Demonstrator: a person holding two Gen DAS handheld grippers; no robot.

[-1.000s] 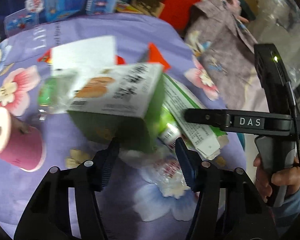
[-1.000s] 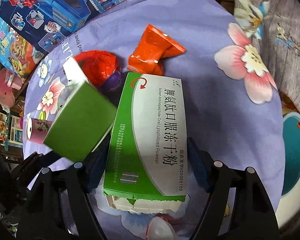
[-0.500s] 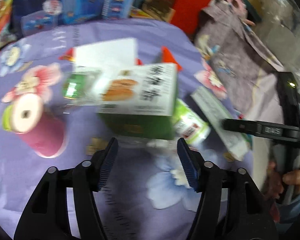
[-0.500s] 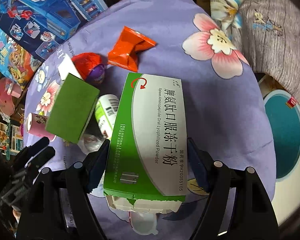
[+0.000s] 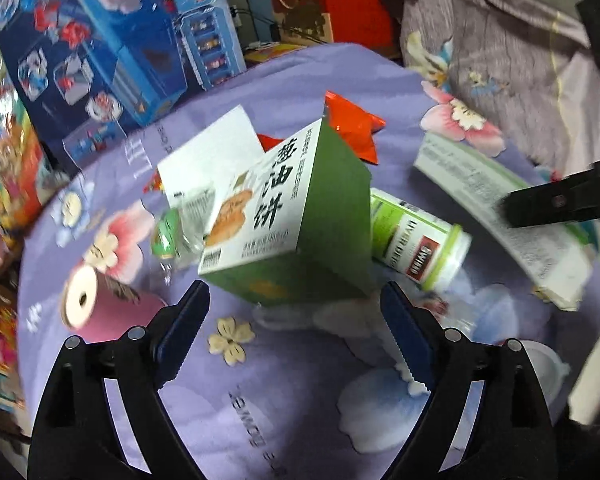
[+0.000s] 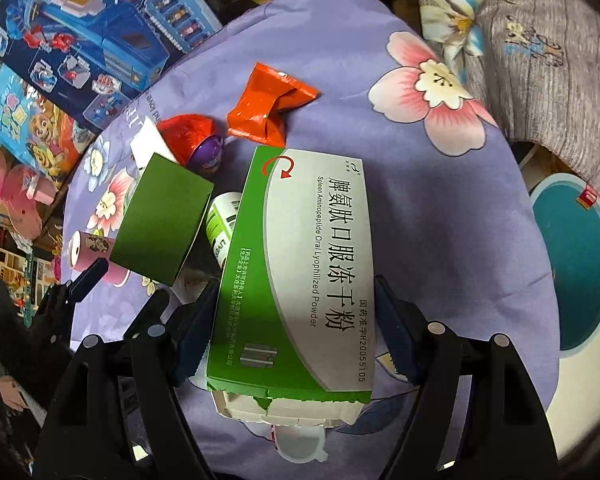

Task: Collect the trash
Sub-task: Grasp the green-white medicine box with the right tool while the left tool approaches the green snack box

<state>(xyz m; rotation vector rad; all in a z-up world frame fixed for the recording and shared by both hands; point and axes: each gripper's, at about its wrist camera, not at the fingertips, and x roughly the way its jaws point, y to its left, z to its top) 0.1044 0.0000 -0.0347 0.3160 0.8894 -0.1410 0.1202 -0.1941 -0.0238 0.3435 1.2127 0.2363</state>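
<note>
My right gripper point(image 6: 294, 336) is shut on a green and white medicine box point(image 6: 300, 272) and holds it above the purple flowered tablecloth point(image 6: 440, 248). The box also shows at the right of the left wrist view point(image 5: 500, 216). My left gripper point(image 5: 296, 320) is open, just in front of a green biscuit box point(image 5: 292, 216) that lies tilted on other trash. That box shows at the left of the right wrist view point(image 6: 160, 220). A white and green supplement bottle point(image 5: 416, 240) lies beside it. An orange wrapper point(image 5: 352, 128) lies behind.
A pink roll point(image 5: 100, 304) lies at the left. A red and purple egg-shaped toy point(image 6: 200, 144), a white card point(image 5: 208, 160) and a crushed clear bottle point(image 5: 176, 232) lie near the boxes. Toy boxes point(image 5: 100, 52) stand behind the table. A teal bin point(image 6: 572, 264) stands right of it.
My left gripper has pulled back from the biscuit box and its jaws have opened wider. My right gripper has lifted the medicine box up and away from the pile.
</note>
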